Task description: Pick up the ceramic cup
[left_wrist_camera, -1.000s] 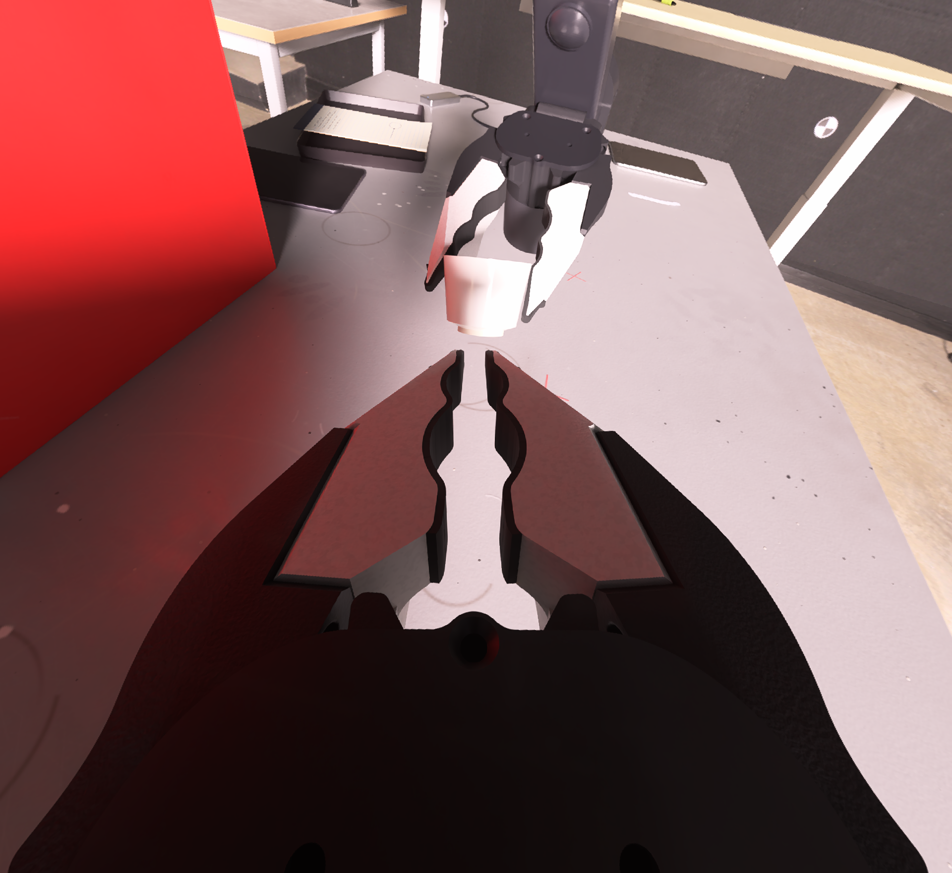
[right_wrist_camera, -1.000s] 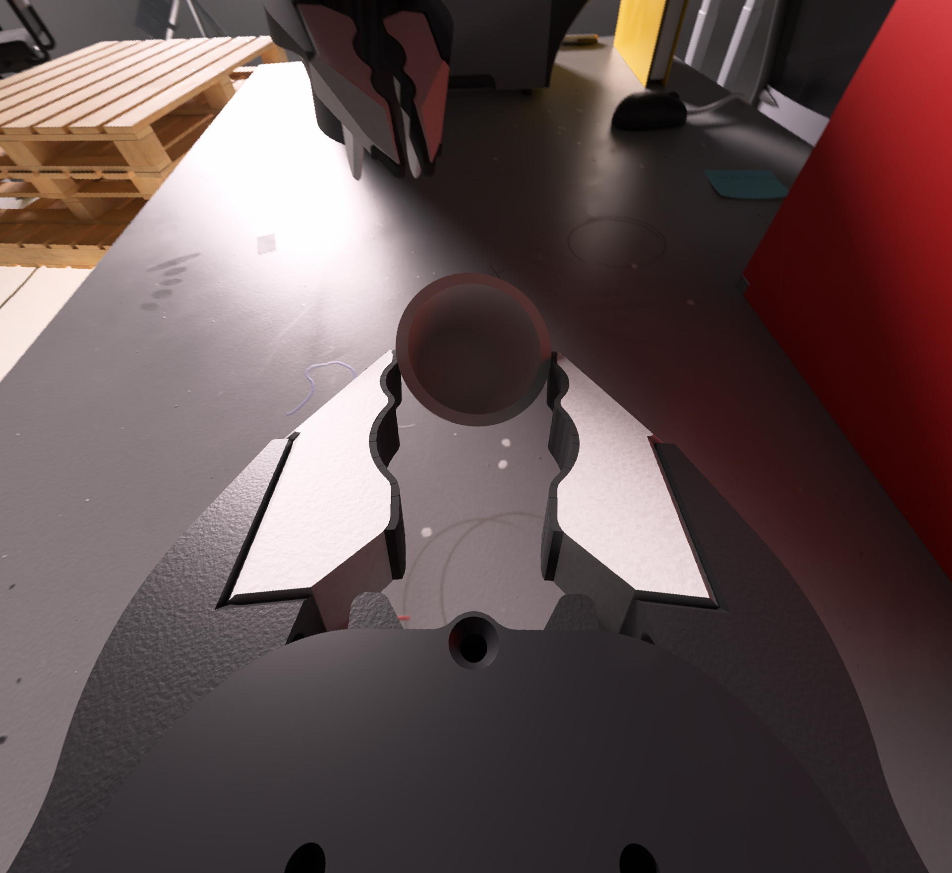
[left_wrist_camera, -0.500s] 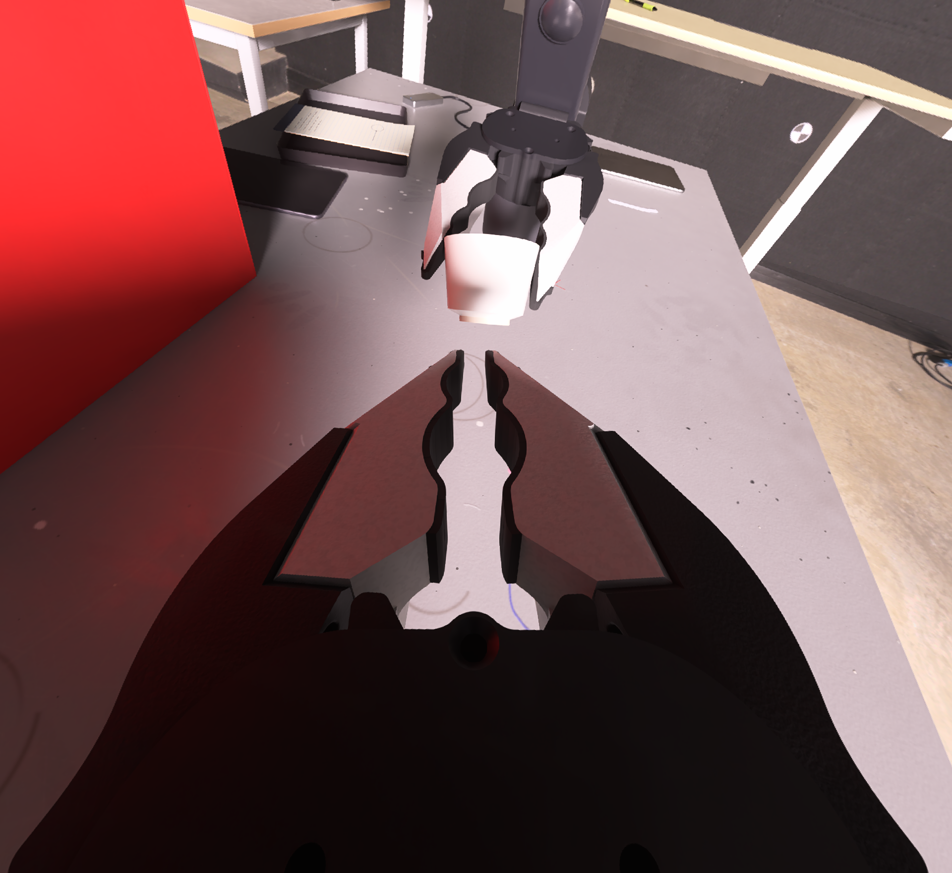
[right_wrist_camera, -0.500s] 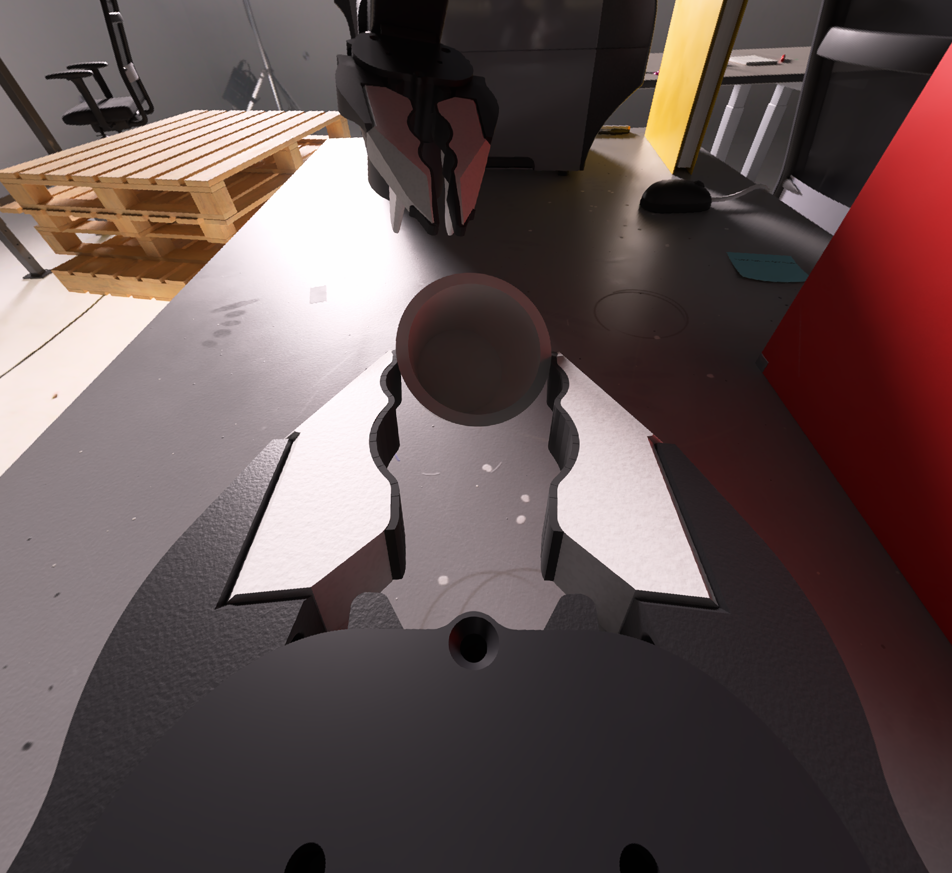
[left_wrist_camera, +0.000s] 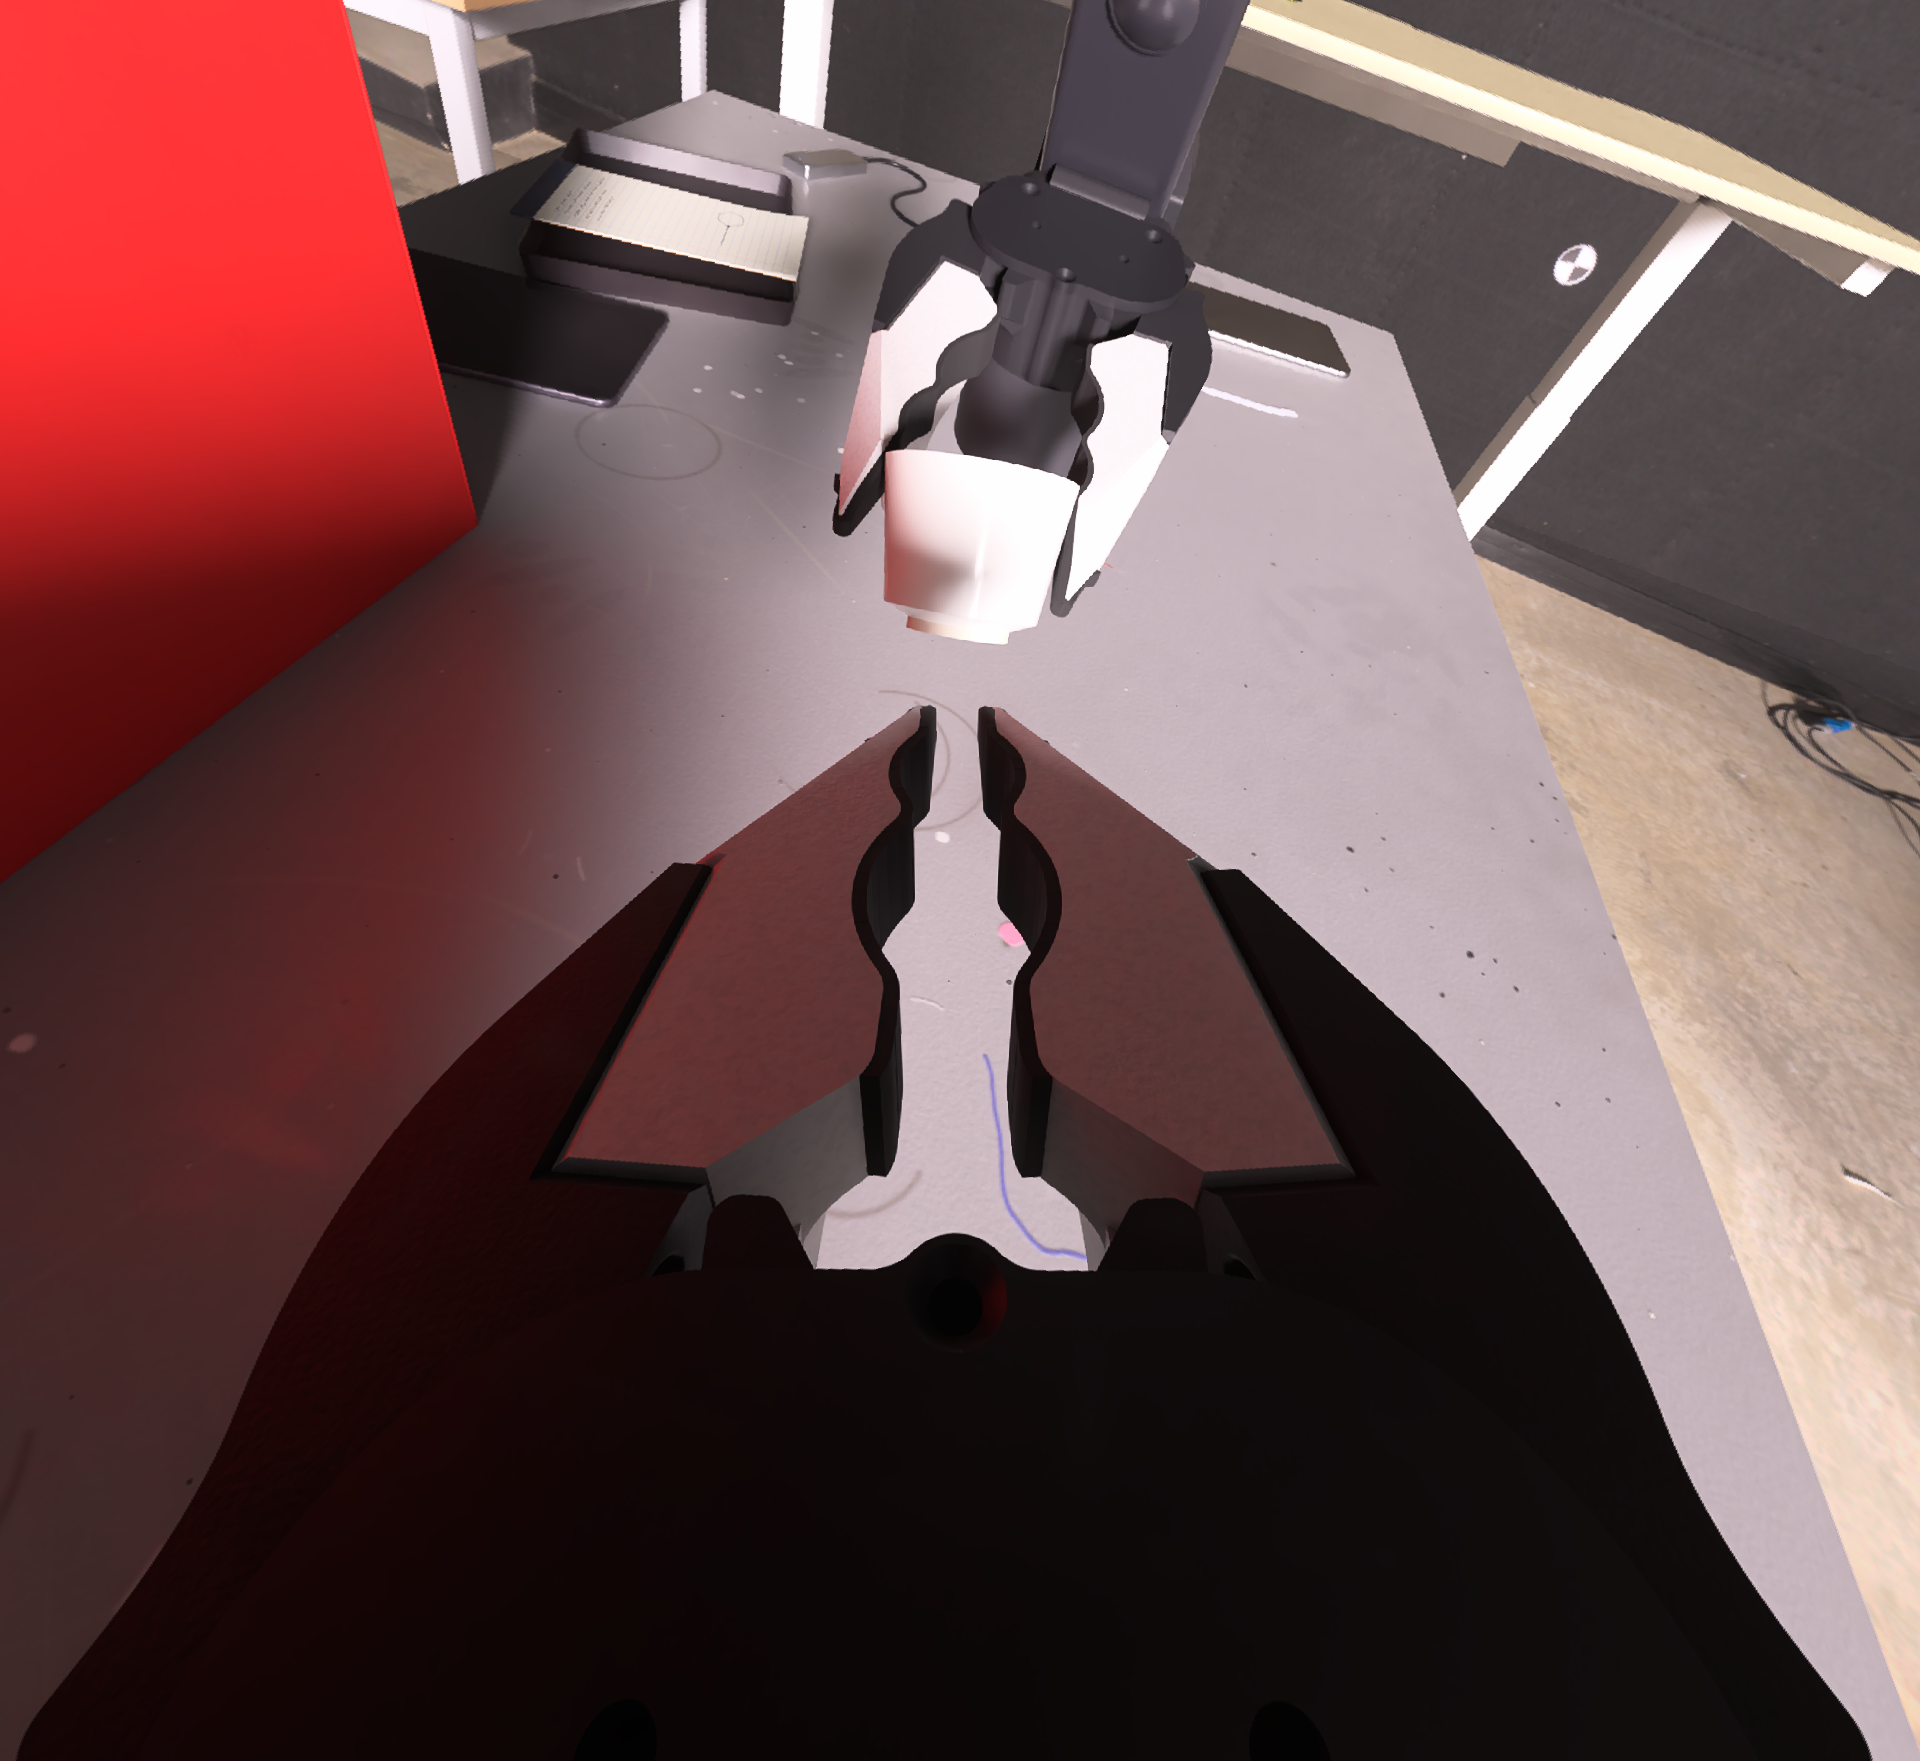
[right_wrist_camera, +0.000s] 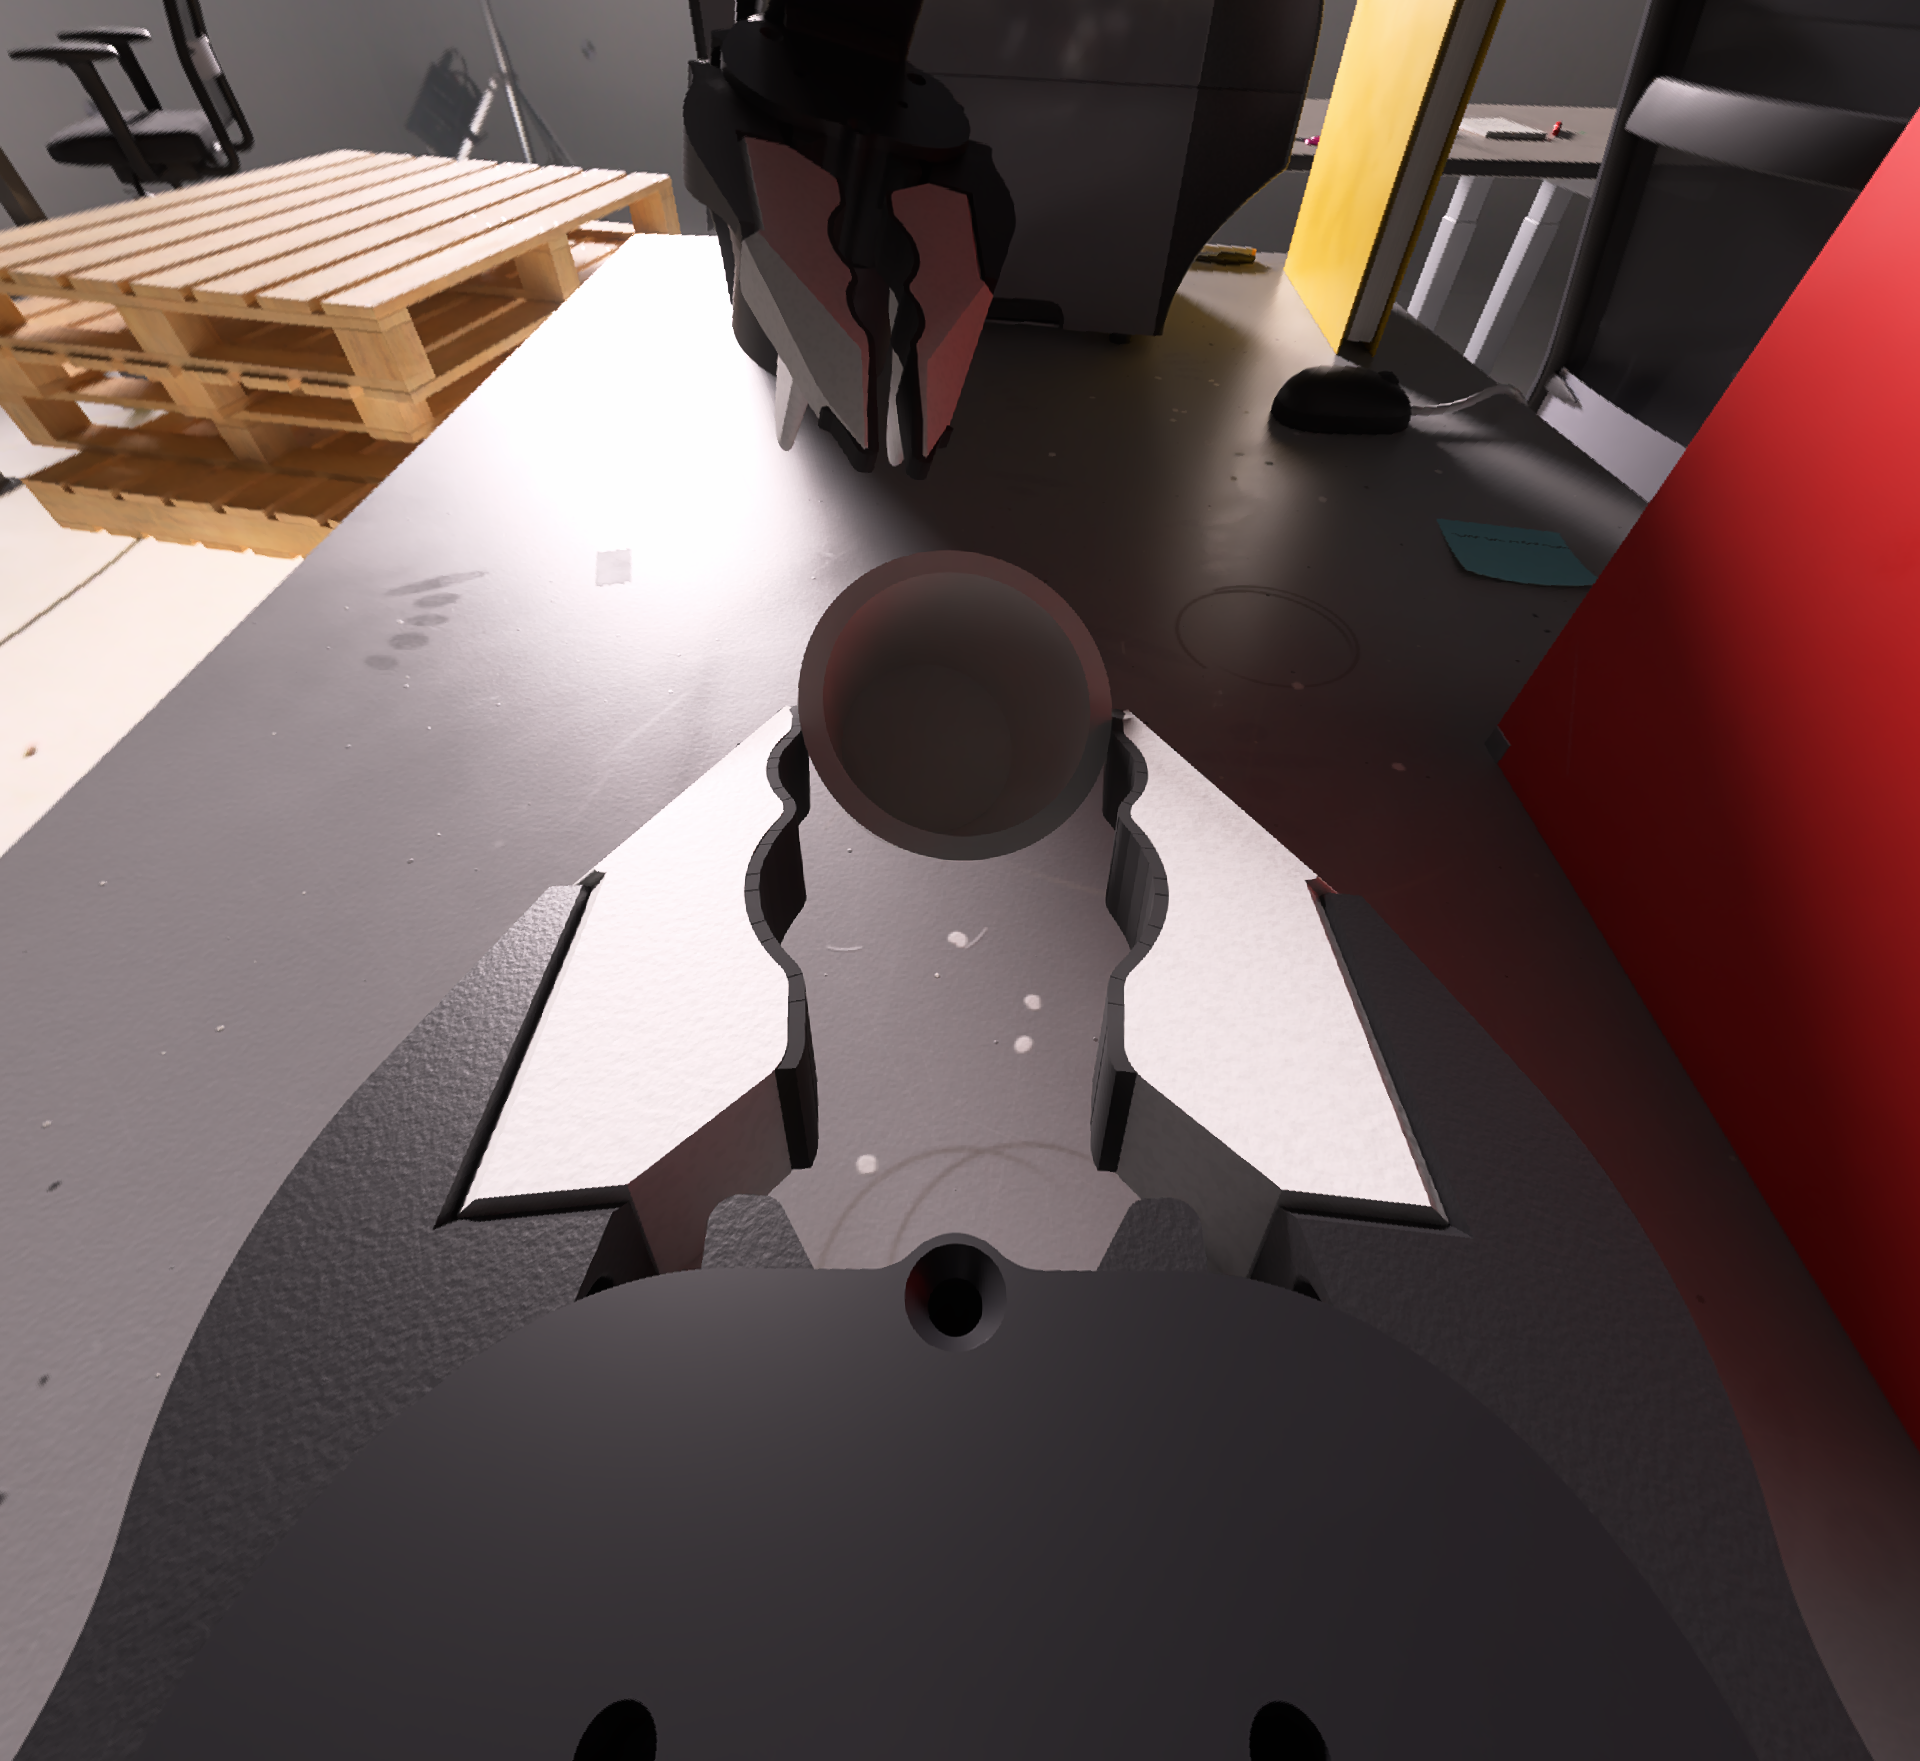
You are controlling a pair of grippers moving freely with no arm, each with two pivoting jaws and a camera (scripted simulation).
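Grey table (left_wrist_camera: 1299, 776) beside a red panel (left_wrist_camera: 187, 277) — the cup (left_wrist_camera: 971, 548) hangs clear above it, upright, clamped by its rim between the right gripper (right_wrist_camera: 954, 724) fingers. Left gripper (left_wrist_camera: 956, 724) idles nearly closed, empty. The hold looks shallow — a jolt could tip the cup free.

One ceramic cup (left_wrist_camera: 971, 548); two claws: left claw (left_wrist_camera: 957, 724), right claw (right_wrist_camera: 956, 724).
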